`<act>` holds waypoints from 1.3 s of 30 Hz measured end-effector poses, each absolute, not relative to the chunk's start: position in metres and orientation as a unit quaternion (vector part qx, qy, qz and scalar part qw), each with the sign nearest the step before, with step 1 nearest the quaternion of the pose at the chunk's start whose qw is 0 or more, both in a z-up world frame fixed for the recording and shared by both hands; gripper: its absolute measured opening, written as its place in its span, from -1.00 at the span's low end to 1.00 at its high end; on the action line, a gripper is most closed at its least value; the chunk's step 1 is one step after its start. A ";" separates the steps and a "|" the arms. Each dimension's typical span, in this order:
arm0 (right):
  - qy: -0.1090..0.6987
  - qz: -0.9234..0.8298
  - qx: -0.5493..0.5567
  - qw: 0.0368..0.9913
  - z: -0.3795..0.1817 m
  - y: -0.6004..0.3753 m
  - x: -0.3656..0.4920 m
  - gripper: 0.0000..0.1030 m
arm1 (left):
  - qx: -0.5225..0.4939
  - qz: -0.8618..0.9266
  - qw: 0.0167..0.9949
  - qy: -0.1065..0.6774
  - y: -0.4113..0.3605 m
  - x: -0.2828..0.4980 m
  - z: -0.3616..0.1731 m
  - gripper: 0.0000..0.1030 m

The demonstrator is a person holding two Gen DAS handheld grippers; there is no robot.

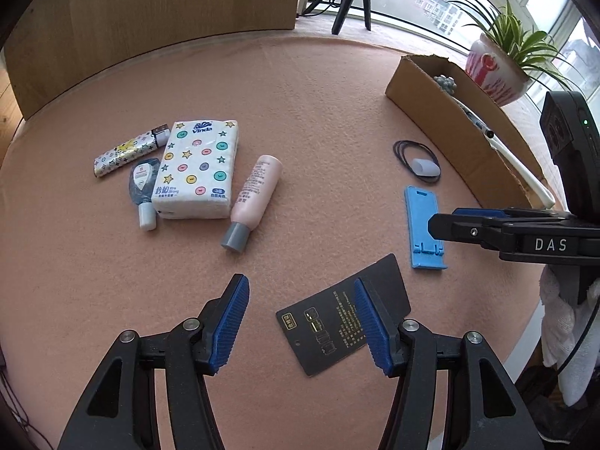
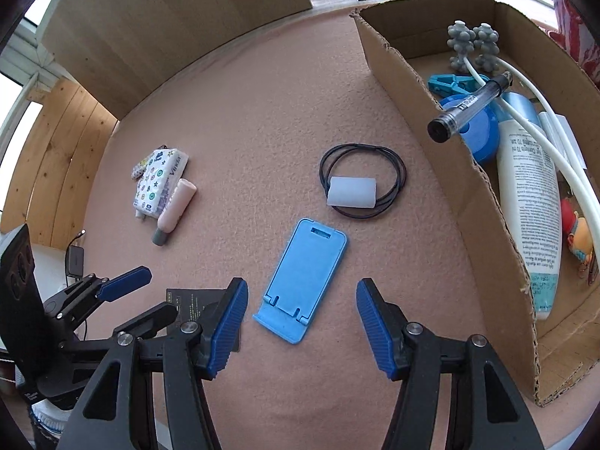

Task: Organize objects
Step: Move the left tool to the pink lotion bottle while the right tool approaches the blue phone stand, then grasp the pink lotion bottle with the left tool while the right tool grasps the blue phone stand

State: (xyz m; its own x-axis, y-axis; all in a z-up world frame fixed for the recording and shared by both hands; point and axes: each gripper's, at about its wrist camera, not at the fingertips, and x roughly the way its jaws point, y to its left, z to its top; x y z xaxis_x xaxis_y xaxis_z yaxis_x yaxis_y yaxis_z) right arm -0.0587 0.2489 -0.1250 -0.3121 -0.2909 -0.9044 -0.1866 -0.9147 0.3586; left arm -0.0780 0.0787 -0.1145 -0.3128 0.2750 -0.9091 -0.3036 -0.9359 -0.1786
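Note:
My left gripper (image 1: 302, 322) is open and empty above the pink mat, its right finger over a black card (image 1: 337, 322). My right gripper (image 2: 302, 326) is open and empty, with a blue phone stand (image 2: 305, 277) lying flat just ahead between its fingers; the stand also shows in the left wrist view (image 1: 423, 225). Beyond it lie a black cord loop (image 2: 362, 183) and a white cap (image 2: 350, 192). A tissue pack (image 1: 197, 170), pink bottle (image 1: 255, 198), small sanitizer bottle (image 1: 141, 191) and patterned lighter (image 1: 125, 153) lie grouped at the left.
An open cardboard box (image 2: 483, 202) at the right holds a lotion bottle (image 2: 532, 202), a pen (image 2: 468, 107), a white-handled massager (image 2: 472, 43) and other items. A potted plant (image 1: 498, 63) stands behind the box. A wooden panel (image 1: 150, 18) rises at the back.

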 end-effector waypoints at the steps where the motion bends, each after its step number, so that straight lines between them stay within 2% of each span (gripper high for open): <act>1: -0.203 -0.783 0.588 0.029 -0.127 0.247 -0.061 0.10 | -0.557 0.813 0.172 0.014 0.076 -0.081 -0.114 0.20; 12: -0.178 -0.785 0.594 -0.002 -0.133 0.230 -0.074 0.10 | -0.534 0.825 0.187 0.010 0.072 -0.123 -0.104 0.16; 24: -0.126 -0.792 0.597 -0.020 -0.133 0.216 -0.079 0.09 | -0.546 0.814 0.194 0.040 0.090 -0.151 -0.125 -0.03; 26: -0.103 -0.796 0.596 -0.024 -0.133 0.211 -0.078 0.02 | -0.548 0.813 0.193 0.039 0.090 -0.152 -0.128 -0.11; 28: -0.072 -0.799 0.596 -0.029 -0.133 0.207 -0.077 -0.17 | -0.549 0.813 0.194 0.039 0.089 -0.152 -0.129 -0.13; 34: -0.049 -0.802 0.595 -0.013 -0.132 0.213 -0.067 -0.31 | -0.558 0.804 0.202 0.045 0.092 -0.150 -0.134 -0.35; 39: -0.054 -0.804 0.592 -0.003 -0.130 0.223 -0.056 -0.32 | -0.559 0.804 0.198 0.050 0.096 -0.143 -0.139 -0.47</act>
